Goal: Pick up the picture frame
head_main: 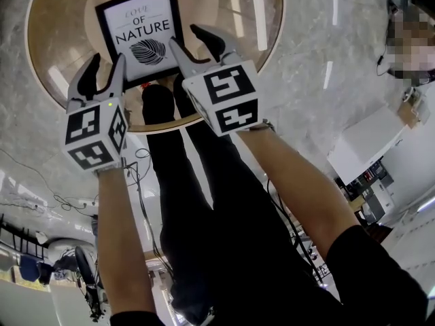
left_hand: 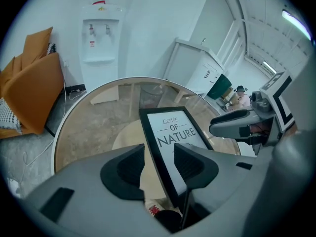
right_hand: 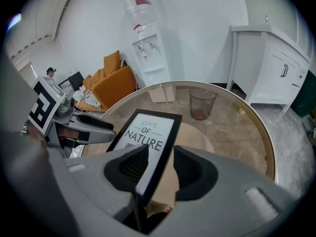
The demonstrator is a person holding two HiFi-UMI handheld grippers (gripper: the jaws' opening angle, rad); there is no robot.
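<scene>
Plainly, the picture frame (head_main: 141, 34) lay at upper centre on the round glass table (head_main: 60, 19). The left gripper (head_main: 107, 63) and right gripper (head_main: 185, 38) both stood open, each straddling a side edge. Uneven closing could probably tilt or skid it on the glass.

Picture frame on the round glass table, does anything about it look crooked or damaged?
Nothing stands out. The picture frame lies face up on the glass table, no cracks visible. Left gripper and right gripper are open, each straddling a side edge.
</scene>
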